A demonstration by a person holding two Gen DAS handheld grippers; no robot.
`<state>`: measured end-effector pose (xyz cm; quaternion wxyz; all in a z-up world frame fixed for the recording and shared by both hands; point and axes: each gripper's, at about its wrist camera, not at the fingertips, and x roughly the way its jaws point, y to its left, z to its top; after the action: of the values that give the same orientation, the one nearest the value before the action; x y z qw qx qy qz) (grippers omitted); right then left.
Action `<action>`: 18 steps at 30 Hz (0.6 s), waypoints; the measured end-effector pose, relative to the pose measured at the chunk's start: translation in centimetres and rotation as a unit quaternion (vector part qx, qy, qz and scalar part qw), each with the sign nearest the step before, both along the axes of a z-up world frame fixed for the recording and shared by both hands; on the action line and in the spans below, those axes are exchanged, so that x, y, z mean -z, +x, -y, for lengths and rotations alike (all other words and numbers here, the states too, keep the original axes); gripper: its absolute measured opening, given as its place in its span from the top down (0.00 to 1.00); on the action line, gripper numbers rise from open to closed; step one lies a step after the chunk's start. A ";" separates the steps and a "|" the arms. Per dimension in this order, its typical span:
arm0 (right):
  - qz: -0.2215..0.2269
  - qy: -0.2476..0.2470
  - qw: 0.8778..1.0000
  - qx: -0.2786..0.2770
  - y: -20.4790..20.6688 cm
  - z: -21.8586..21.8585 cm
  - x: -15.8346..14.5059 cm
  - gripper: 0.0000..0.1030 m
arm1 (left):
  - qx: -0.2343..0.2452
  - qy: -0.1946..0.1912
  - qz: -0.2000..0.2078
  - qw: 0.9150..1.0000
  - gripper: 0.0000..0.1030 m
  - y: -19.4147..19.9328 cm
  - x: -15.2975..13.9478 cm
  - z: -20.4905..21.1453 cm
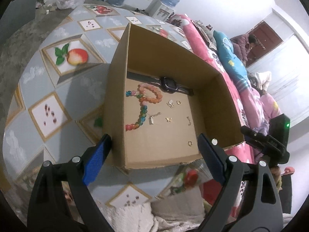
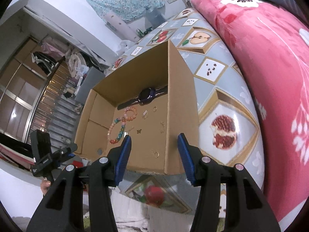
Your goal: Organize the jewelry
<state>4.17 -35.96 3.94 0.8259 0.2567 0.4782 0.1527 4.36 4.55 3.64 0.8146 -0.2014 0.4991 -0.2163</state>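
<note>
Left gripper [image 1: 154,145] at the bottom of the left wrist view, jaws spread wide, nothing between the blue pads; they straddle the near edge of the cardboard box [image 1: 115,89]. Right gripper [image 2: 154,150] at the bottom of its view, jaws about half open, also empty, over the box's near right corner. Box sits open on a worktop [image 1: 63,89] covered in a fruit-print cloth.

On the box floor, near to far: a small gold ring [image 1: 190,143] near the front edge, a butterfly charm [image 1: 168,119], a small gold tag pendant [image 1: 151,120] on a chain, a multicoloured bead bracelet [image 1: 142,114] at left centre, a pink-orange bead bracelet [image 1: 151,93] overlapping it, another charm [image 1: 170,103] and ring [image 1: 179,102], possibly earrings, too small to tell. A dark watch [image 1: 168,84] lies against the far wall. Pink floral blanket [image 1: 195,32] at right.
</note>
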 end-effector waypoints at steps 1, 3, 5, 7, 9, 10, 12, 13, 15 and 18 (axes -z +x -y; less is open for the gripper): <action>0.002 0.001 1.000 0.000 -0.4 0.1 0.0 0.52 | -0.001 -0.003 0.001 1.000 0.16 -0.5 0.0 0.0; 0.003 0.003 1.000 0.001 -0.9 0.2 0.2 0.52 | -0.003 -0.007 0.004 1.000 0.16 -1.4 0.1 -0.1; 0.005 0.006 1.000 0.002 -1.5 0.3 0.3 0.52 | -0.004 -0.009 0.007 1.000 0.16 -2.2 0.1 0.0; 0.010 0.007 1.000 0.002 -1.9 0.3 0.4 0.52 | -0.002 -0.004 0.013 1.000 0.16 -2.6 0.0 0.1; 0.015 0.012 1.000 0.003 -2.0 0.4 0.6 0.52 | -0.002 0.002 0.024 1.000 0.16 -2.9 0.0 0.3; 0.018 0.014 1.000 0.005 -2.1 0.5 0.7 0.52 | -0.002 0.004 0.027 1.000 0.16 -3.0 0.0 0.3; 0.023 0.009 1.000 0.013 -2.3 0.4 0.7 0.52 | -0.004 0.009 0.037 0.999 0.16 -3.2 -0.1 0.4; 0.025 0.003 1.000 0.016 -2.2 0.3 0.6 0.52 | -0.006 0.008 0.043 0.999 0.16 -3.4 -0.1 0.2; 0.036 -0.019 0.999 0.027 -2.8 0.1 0.3 0.52 | -0.017 0.019 0.072 0.997 0.16 -4.0 -0.7 0.1; 0.063 -0.059 0.995 0.042 -4.4 -0.4 -0.5 0.43 | -0.037 0.036 0.128 0.990 0.15 -5.7 -1.7 0.0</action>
<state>-0.27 -35.53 4.41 0.8737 0.2174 0.4222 0.1052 -1.35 4.52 5.35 0.8858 -0.1609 0.3907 -0.1919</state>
